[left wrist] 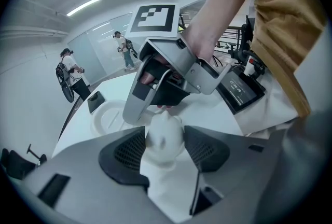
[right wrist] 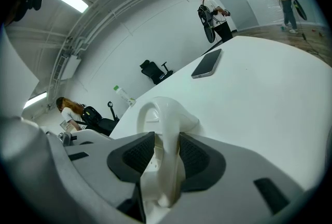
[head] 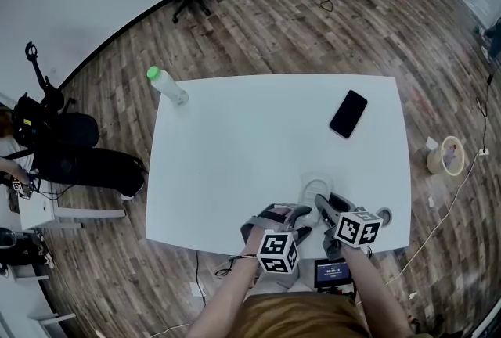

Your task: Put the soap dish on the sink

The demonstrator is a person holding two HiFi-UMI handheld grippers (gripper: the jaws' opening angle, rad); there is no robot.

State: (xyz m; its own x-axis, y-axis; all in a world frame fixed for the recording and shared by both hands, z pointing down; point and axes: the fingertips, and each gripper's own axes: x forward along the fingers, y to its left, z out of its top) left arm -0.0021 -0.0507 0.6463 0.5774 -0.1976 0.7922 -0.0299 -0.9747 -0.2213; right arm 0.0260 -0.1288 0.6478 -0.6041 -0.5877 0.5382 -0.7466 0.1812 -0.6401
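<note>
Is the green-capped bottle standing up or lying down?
Upright: in the right gripper view the bottle stands on the table corner, green cap on top.

the soap dish (right wrist: 165, 119) showed smooth, glossy white plastic. the right claw (right wrist: 165, 141) had black, ribbed, matt pads (right wrist: 136, 158). the bench (head: 258, 141) looked smooth matt white, the phone (head: 348, 113) glossy black, the floor (head: 274, 23) grained wood.
</note>
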